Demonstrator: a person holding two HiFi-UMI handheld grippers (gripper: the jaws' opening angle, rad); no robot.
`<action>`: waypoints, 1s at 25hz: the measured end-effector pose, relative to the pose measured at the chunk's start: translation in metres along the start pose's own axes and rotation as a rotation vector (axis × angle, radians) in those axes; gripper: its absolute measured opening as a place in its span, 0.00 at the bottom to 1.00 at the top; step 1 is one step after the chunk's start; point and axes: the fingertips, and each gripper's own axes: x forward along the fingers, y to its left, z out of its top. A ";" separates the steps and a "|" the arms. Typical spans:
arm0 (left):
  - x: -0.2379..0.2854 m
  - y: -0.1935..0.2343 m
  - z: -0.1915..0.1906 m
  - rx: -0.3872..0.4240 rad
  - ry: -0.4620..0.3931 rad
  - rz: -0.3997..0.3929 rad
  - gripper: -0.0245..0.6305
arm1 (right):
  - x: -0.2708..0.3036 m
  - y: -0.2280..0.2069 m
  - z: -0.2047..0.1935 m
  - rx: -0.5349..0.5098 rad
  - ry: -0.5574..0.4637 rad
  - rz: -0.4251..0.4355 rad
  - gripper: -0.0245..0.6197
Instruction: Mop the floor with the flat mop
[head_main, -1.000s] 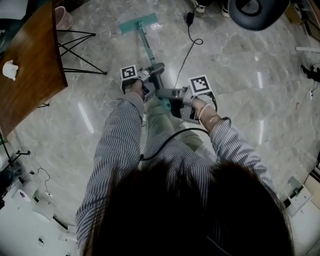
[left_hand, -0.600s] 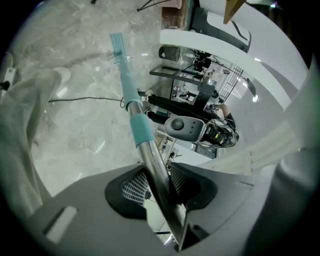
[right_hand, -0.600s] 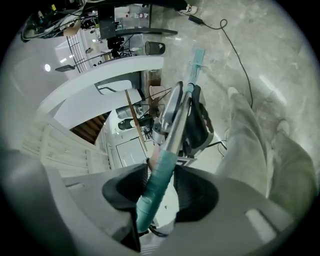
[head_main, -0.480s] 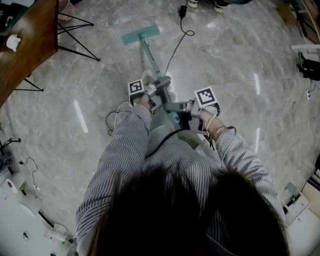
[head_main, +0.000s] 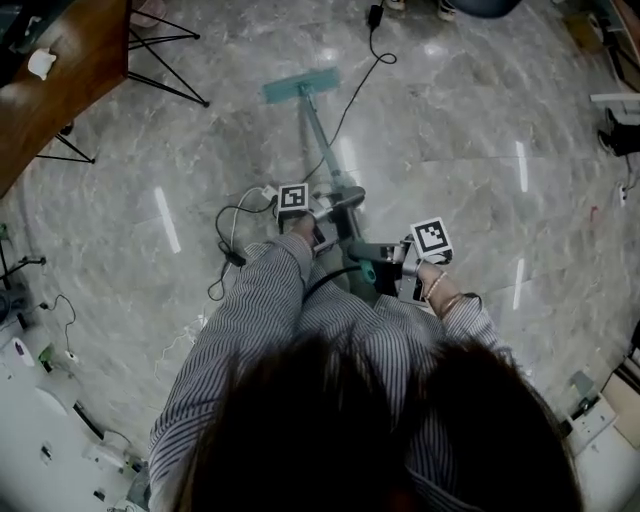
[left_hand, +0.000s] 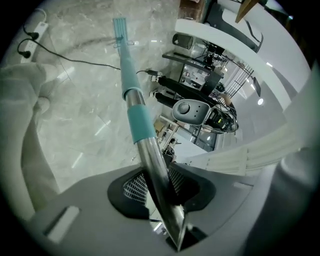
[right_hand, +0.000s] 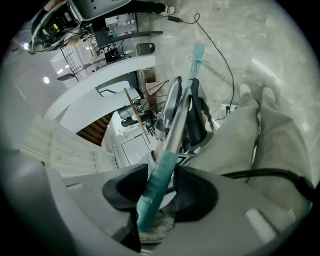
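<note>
The flat mop's teal head (head_main: 300, 87) lies flat on the grey marble floor ahead of me, and its metal pole (head_main: 318, 135) slants back to my hands. My left gripper (head_main: 338, 203) holds the pole higher up; in the left gripper view the shiny pole (left_hand: 133, 95) runs between the black pads (left_hand: 134, 186), whose jaws are closing on it, and the mop head (left_hand: 119, 25) shows far off. My right gripper (head_main: 367, 250) is shut on the teal end grip (right_hand: 156, 182) of the handle, close to my body. The left gripper (right_hand: 186, 112) shows further up the pole in the right gripper view.
A wooden table (head_main: 60, 85) on black stand legs (head_main: 165, 45) is at the upper left. Black cables (head_main: 232, 245) lie on the floor left of my feet, and another cable (head_main: 362, 75) runs past the mop head. White equipment (head_main: 40, 400) fills the lower left corner.
Both grippers and the mop have drawn back across the floor, the head sliding nearer along with me. The table has slipped towards the upper left corner of the view.
</note>
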 end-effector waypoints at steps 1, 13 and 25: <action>0.000 0.000 -0.005 -0.010 0.007 -0.007 0.20 | -0.002 0.000 -0.004 0.004 -0.006 0.007 0.29; 0.006 0.015 -0.035 -0.041 0.080 0.006 0.19 | -0.020 -0.013 -0.023 0.021 -0.038 0.004 0.29; 0.003 0.007 -0.030 -0.028 -0.012 -0.037 0.20 | -0.017 -0.008 -0.023 0.004 -0.003 0.026 0.29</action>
